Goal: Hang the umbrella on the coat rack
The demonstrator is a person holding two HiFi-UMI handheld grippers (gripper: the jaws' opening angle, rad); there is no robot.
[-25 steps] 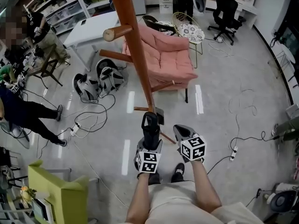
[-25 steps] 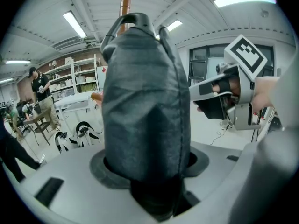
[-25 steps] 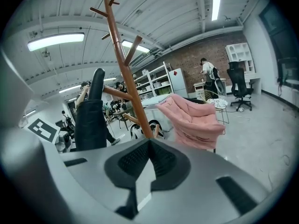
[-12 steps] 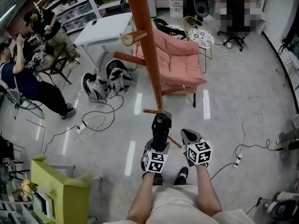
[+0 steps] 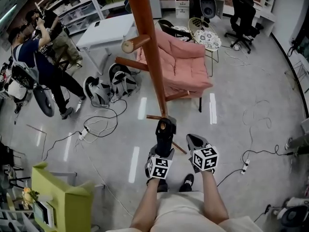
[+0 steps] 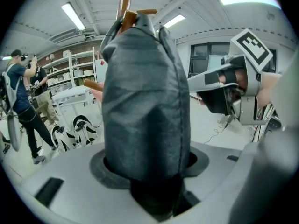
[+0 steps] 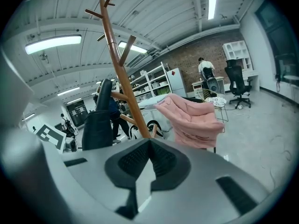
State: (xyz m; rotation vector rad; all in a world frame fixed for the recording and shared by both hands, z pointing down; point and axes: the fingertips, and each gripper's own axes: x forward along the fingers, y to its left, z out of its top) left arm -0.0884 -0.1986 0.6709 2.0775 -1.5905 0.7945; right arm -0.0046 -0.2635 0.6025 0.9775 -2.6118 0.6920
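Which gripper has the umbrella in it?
The left gripper: it is clamped on the dark folded umbrella, near the wooden coat rack. The right gripper beside it is shut and holds nothing.

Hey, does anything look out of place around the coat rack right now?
Nothing spilled or broken. Two black-and-white bags lie slumped on the floor left of the brown wooden coat rack, amid loose cables.

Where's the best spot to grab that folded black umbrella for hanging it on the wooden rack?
Probably one end of the umbrella's thick body, from the person's side, as the left gripper has it. That leaves the far end free to reach a peg on the coat rack.
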